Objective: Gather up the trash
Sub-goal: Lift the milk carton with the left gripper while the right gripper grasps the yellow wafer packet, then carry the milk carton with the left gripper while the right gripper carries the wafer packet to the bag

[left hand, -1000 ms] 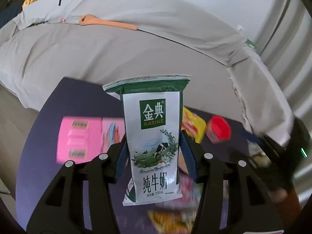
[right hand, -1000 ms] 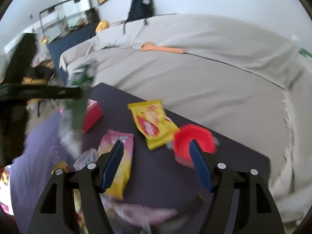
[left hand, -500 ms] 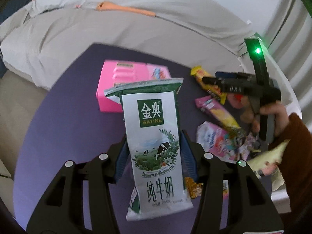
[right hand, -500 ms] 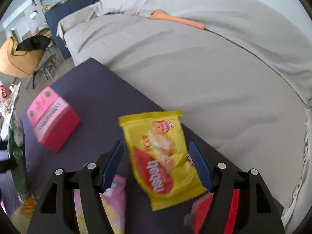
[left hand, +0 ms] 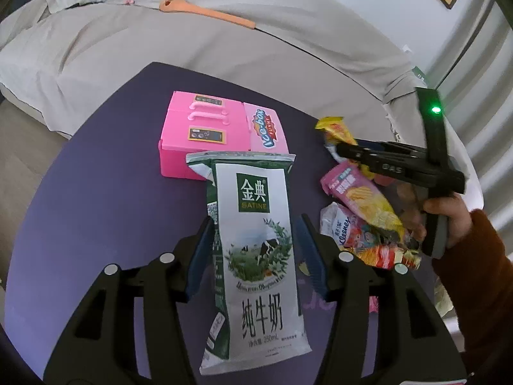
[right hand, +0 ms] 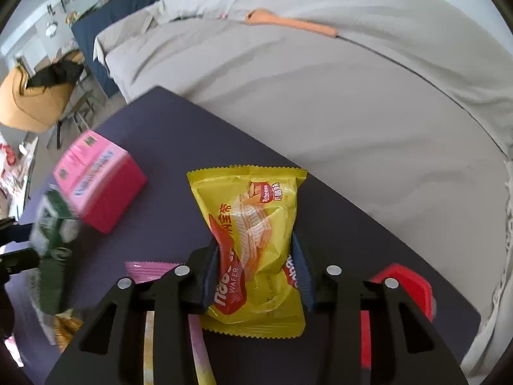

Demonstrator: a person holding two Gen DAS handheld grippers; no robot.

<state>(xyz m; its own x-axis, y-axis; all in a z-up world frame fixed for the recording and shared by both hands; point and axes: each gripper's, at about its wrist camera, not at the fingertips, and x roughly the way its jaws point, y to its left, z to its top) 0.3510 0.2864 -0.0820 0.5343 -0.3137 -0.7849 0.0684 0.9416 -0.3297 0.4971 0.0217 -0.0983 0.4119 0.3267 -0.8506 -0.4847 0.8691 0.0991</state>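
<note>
My left gripper [left hand: 253, 253] is shut on a green and white milk carton [left hand: 253, 234] and holds it upright above the purple table [left hand: 105, 166]. My right gripper [right hand: 256, 256] is shut on a yellow wafer packet [right hand: 256, 221], pinching its middle. In the left wrist view the right gripper [left hand: 397, 163] shows at the right, over a heap of snack wrappers [left hand: 362, 211]. The carton also shows blurred at the left of the right wrist view [right hand: 54, 224].
A pink toy box [left hand: 208, 131] lies on the table behind the carton; it also shows in the right wrist view [right hand: 99, 179]. A red lid [right hand: 400, 292] sits at the right. A grey covered bed [right hand: 320, 96] with an orange spoon [right hand: 291, 24] borders the table.
My right gripper has closed on the yellow wafer packet, which was lying between its open jaws. My left gripper still holds the carton and has shifted slightly over the table.
</note>
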